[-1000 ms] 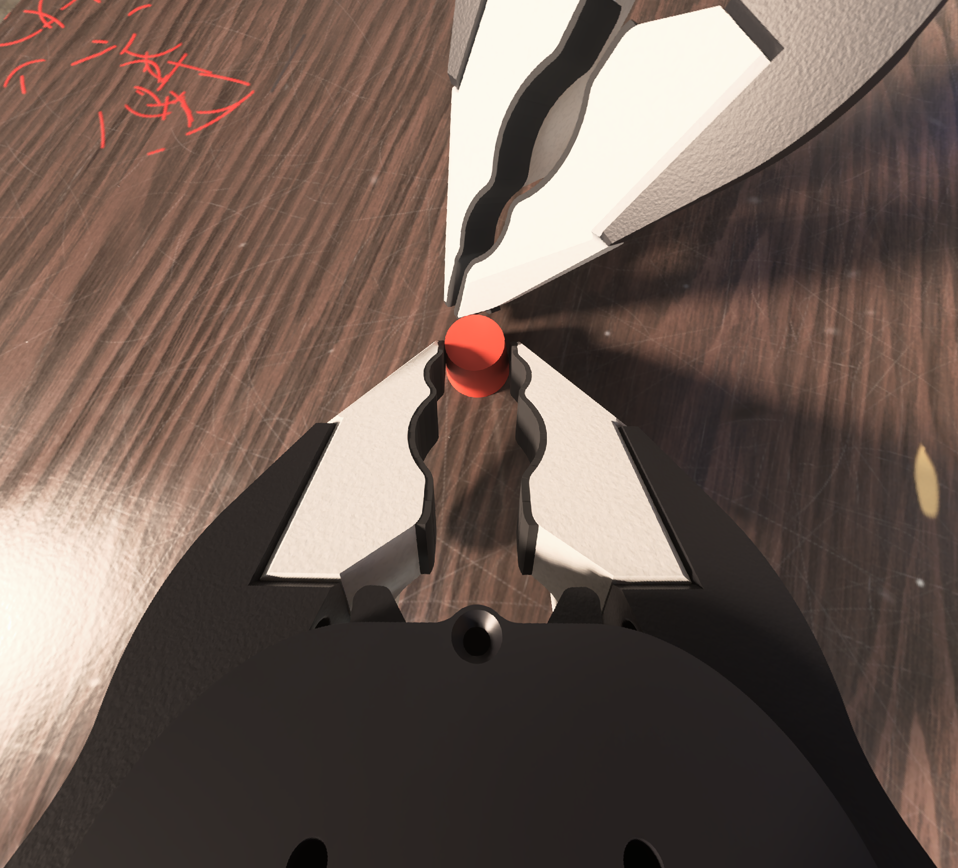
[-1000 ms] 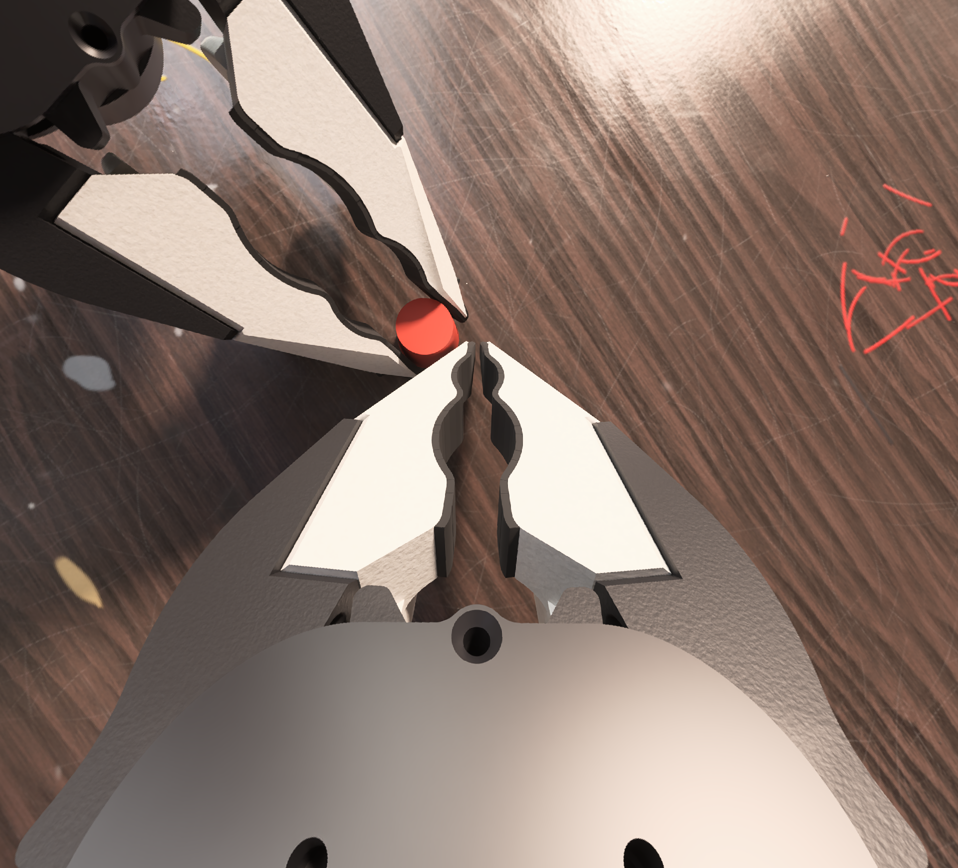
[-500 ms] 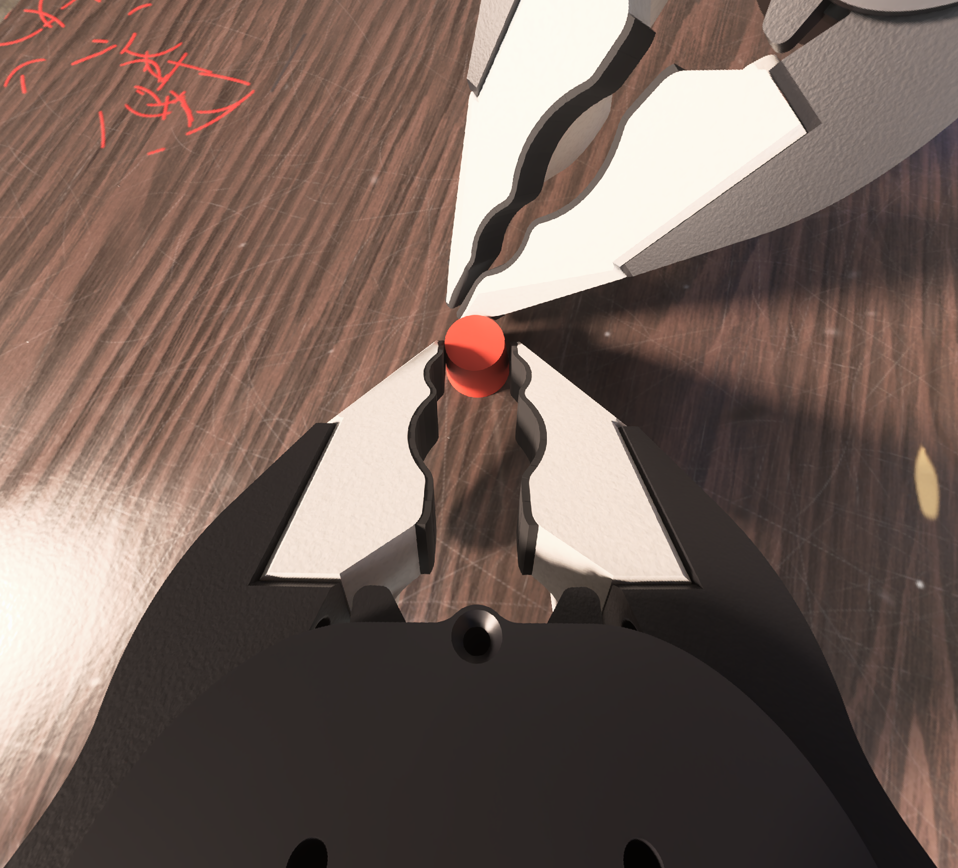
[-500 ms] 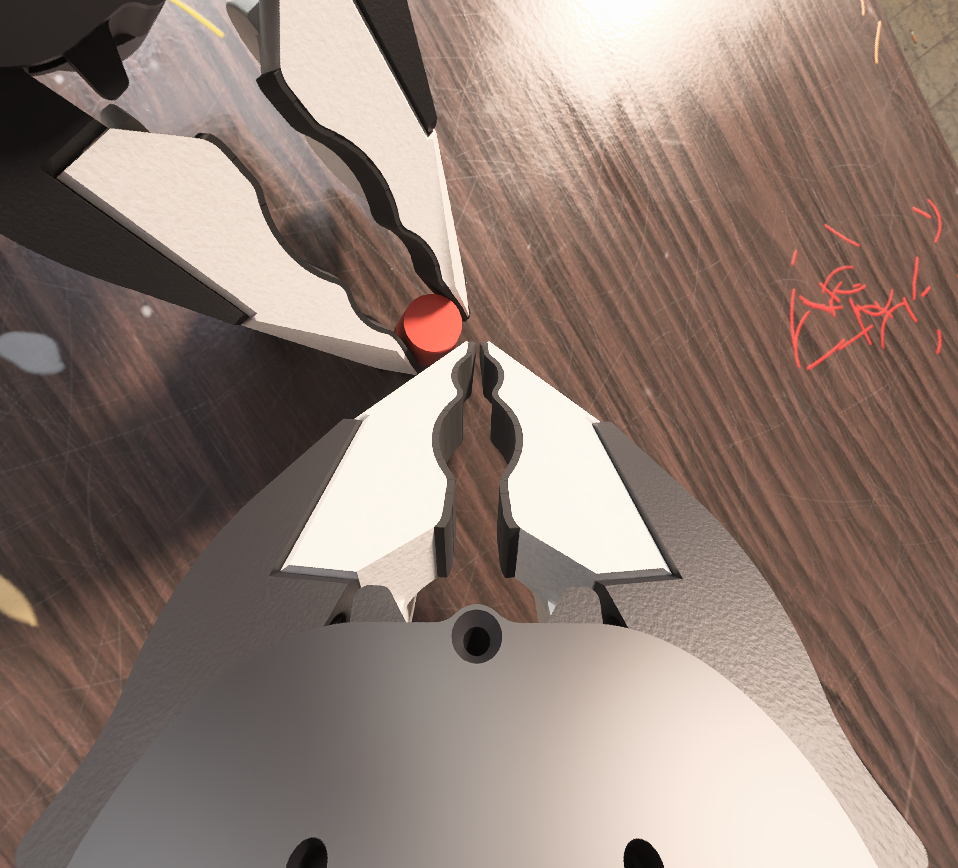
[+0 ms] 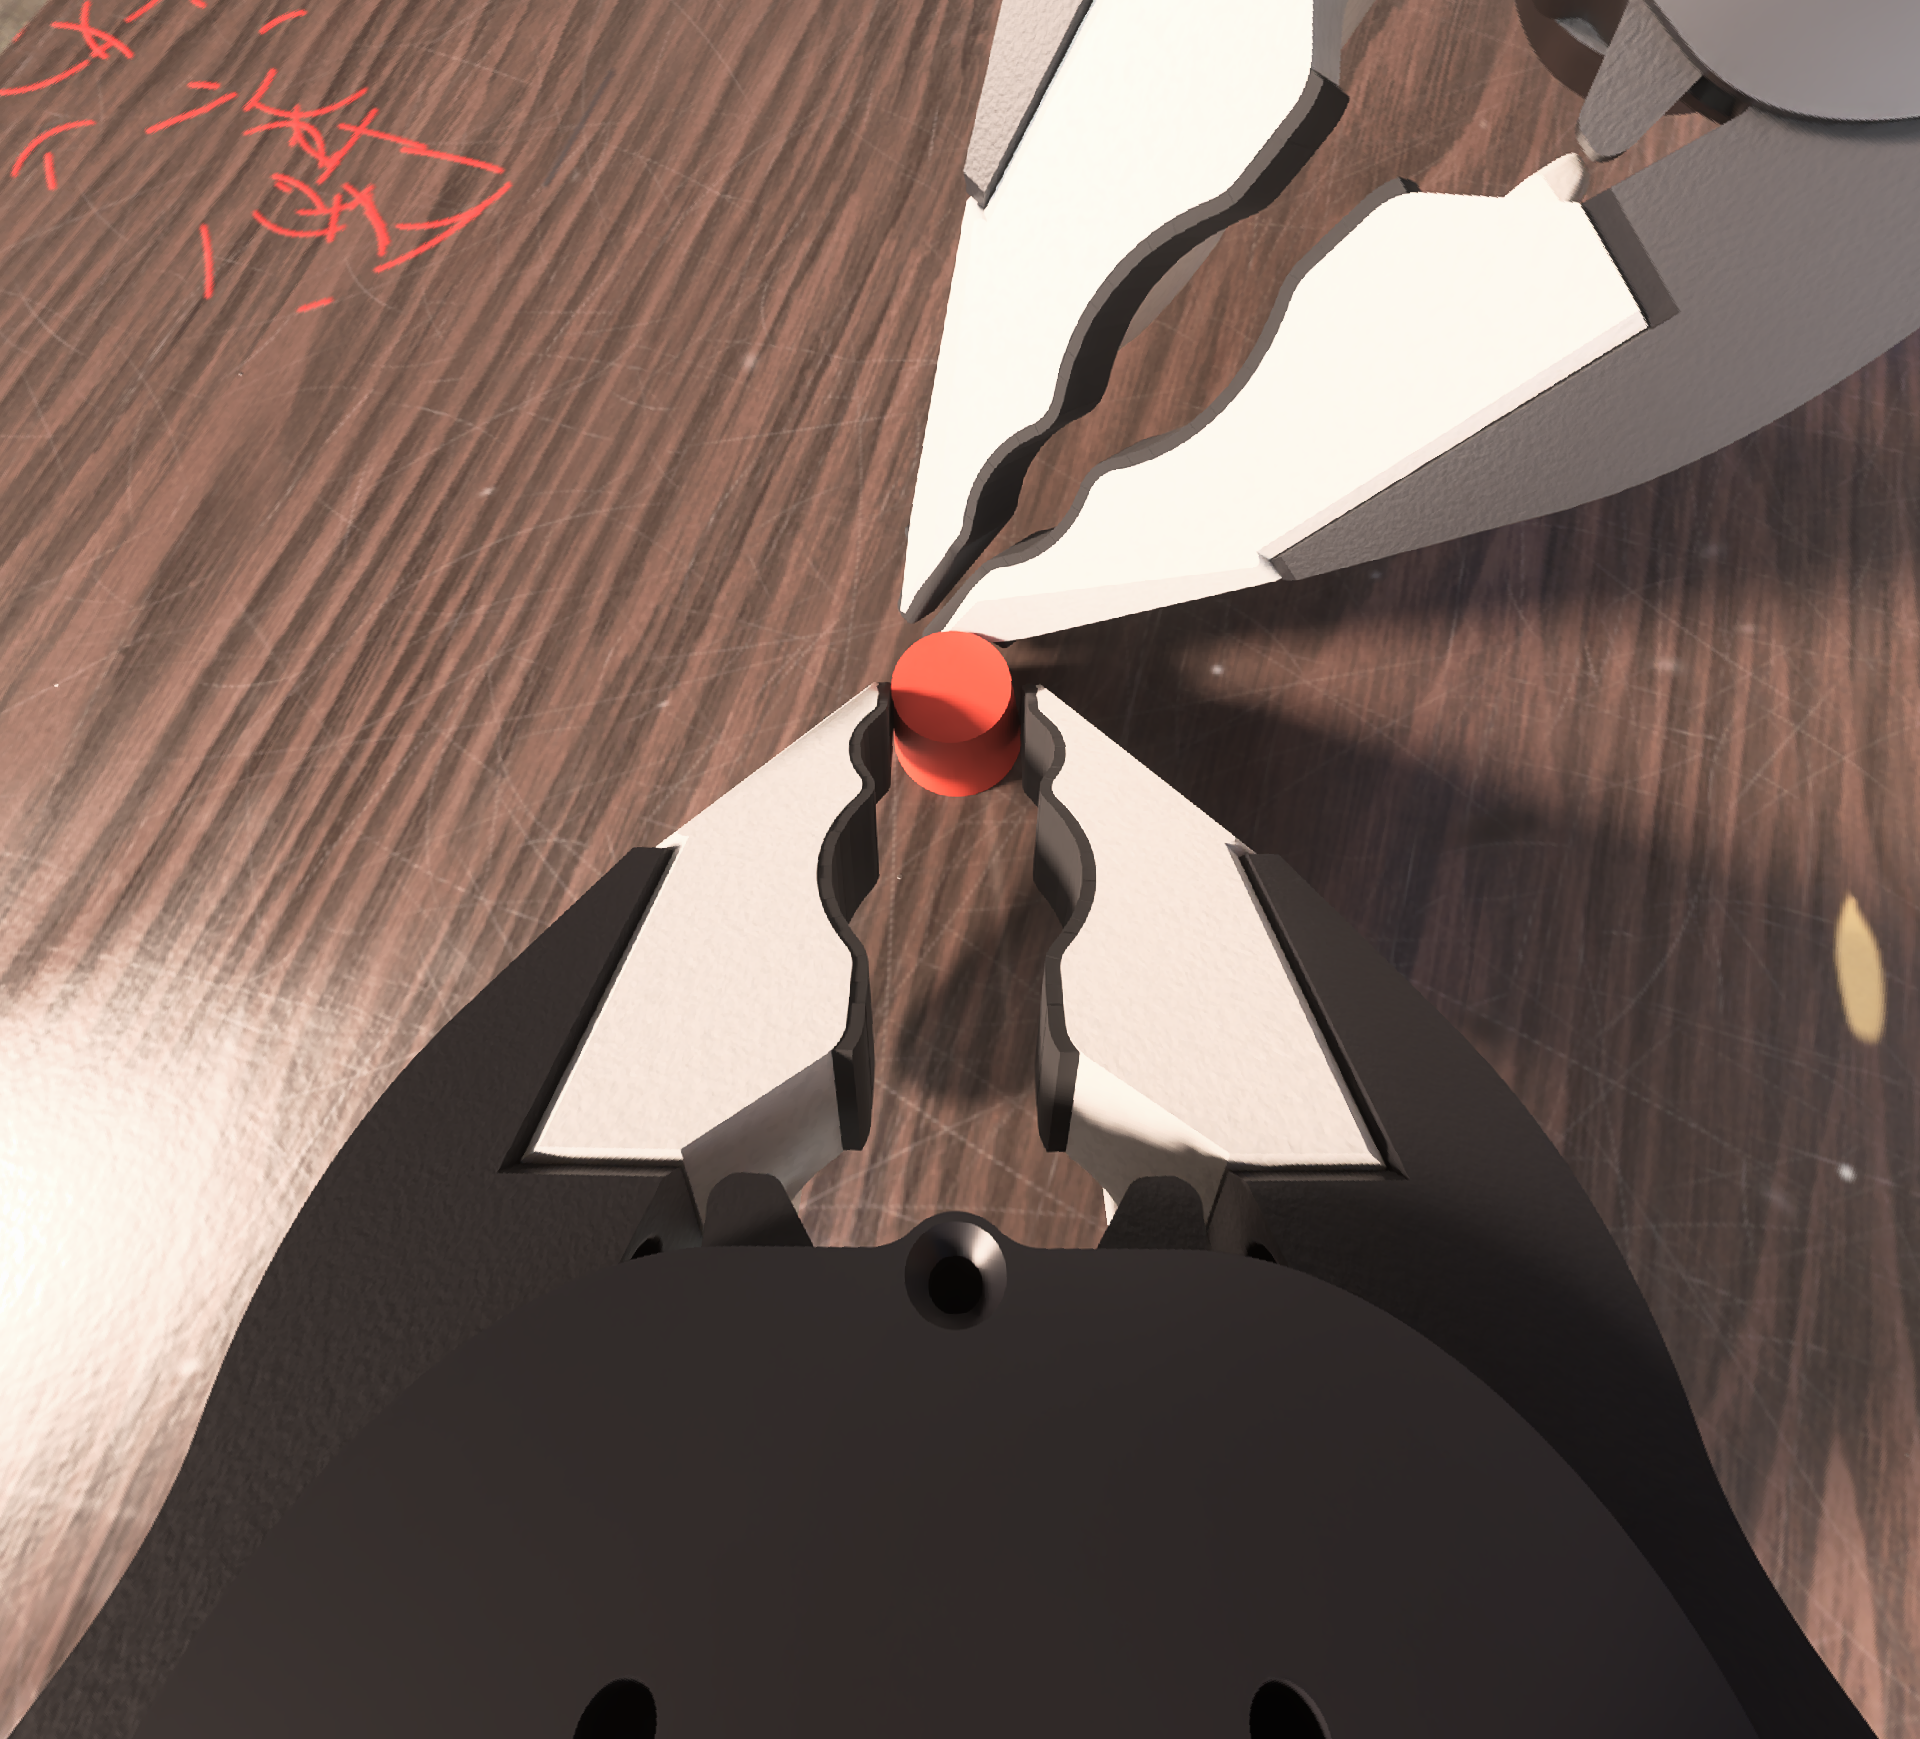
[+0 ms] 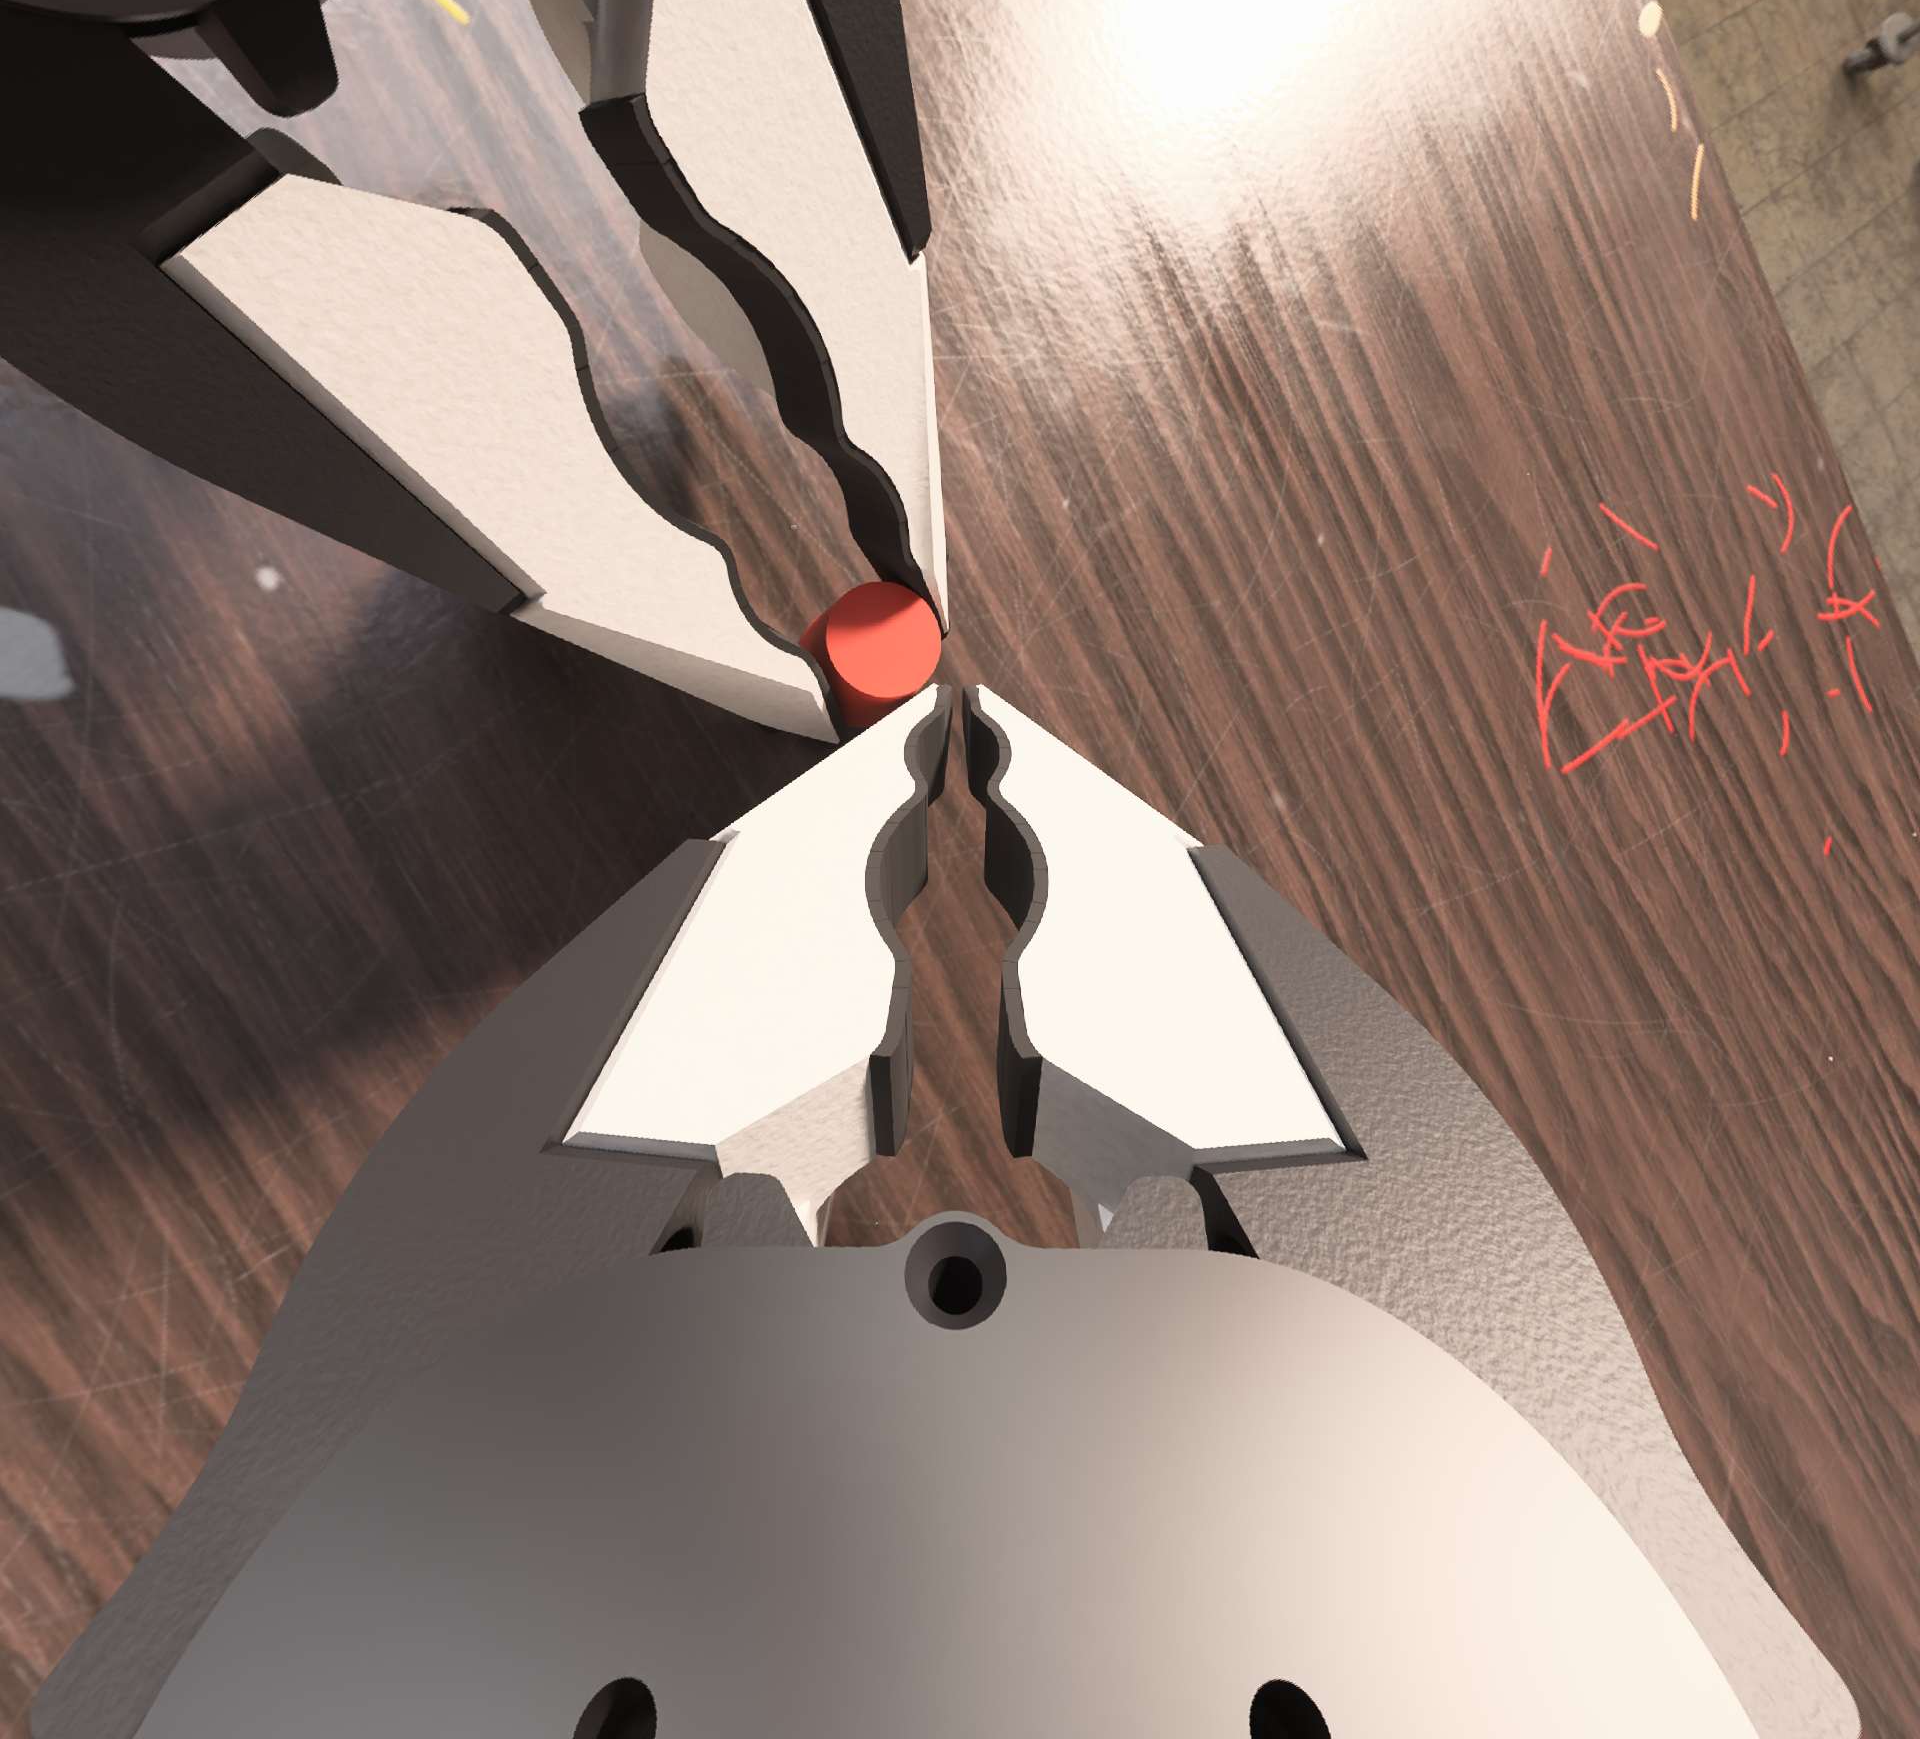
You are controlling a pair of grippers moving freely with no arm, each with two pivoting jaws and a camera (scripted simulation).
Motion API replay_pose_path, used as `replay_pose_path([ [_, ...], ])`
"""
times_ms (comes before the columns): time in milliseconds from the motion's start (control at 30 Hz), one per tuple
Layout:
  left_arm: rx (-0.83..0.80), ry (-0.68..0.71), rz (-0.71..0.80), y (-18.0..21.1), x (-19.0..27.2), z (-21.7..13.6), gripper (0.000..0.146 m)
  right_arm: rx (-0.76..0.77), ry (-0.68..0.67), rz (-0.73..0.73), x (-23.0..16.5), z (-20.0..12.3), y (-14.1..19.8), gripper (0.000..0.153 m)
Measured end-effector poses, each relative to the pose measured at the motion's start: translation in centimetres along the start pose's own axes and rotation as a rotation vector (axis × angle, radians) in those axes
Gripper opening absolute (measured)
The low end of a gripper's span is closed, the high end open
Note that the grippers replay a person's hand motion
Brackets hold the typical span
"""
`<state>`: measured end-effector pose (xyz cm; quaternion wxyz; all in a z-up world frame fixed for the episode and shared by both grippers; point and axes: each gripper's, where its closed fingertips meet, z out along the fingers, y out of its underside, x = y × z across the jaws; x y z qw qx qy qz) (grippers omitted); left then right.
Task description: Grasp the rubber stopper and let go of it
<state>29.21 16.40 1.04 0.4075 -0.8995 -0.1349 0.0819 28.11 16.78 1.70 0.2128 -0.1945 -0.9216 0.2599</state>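
The rubber stopper is small, red and cylindrical, and stands upright low over the dark wooden table. My left gripper, black with white fingers, is shut on the stopper at its fingertips. My right gripper, grey with white fingers, is shut and empty. Its tips almost touch the far side of the stopper. The right gripper also shows in the left wrist view, coming in from the upper right. The left gripper shows in the right wrist view, coming in from the upper left.
Red scribbles mark the wood left of the left gripper; they also show in the right wrist view. A yellow fleck and a grey fleck lie on the table. The table edge runs at the right view's upper right.
My right gripper has swung around the stopper, its body moving right and up in the left wrist view, its tips staying by the stopper. The left gripper and stopper have not moved.
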Motion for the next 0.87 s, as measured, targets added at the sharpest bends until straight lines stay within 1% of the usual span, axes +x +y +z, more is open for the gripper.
replay_pose_path([
  [100,-0.001,-0.001,0.001,0.0,0.0,0.0,0.024,0.008,-0.014,0.013,0.0,0.0,0.0,0.002],
  [200,0.000,0.001,-0.005,0.0,0.0,0.0,0.024,0.026,-0.066,0.062,0.0,0.0,0.1,0.002],
  [300,-0.002,0.021,-0.036,0.0,0.1,-0.2,0.024,0.042,-0.107,0.078,0.1,0.0,0.1,0.002],
  [333,-0.005,0.037,-0.050,0.0,0.2,-0.3,0.026,0.046,-0.119,0.082,0.1,0.0,0.1,0.002],
  [467,-0.016,0.053,-0.077,0.2,0.1,-1.0,0.032,0.058,-0.165,0.055,0.1,-0.1,0.1,0.002],
  [533,-0.005,0.074,-0.085,0.1,0.3,-1.3,0.032,0.062,-0.190,0.038,0.1,-0.1,0.1,0.002],
  [633,-0.023,0.097,-0.087,0.6,0.4,-1.8,0.031,0.050,-0.228,0.010,0.1,-0.1,0.2,0.003],
  [733,-0.039,0.083,-0.103,1.1,-0.2,-2.6,0.028,0.024,-0.259,-0.018,0.1,-0.1,0.1,0.003],
  [867,0.038,0.070,-0.171,0.5,-1.4,-4.2,0.025,-0.015,-0.293,-0.063,0.1,-0.1,0.1,0.003],
])
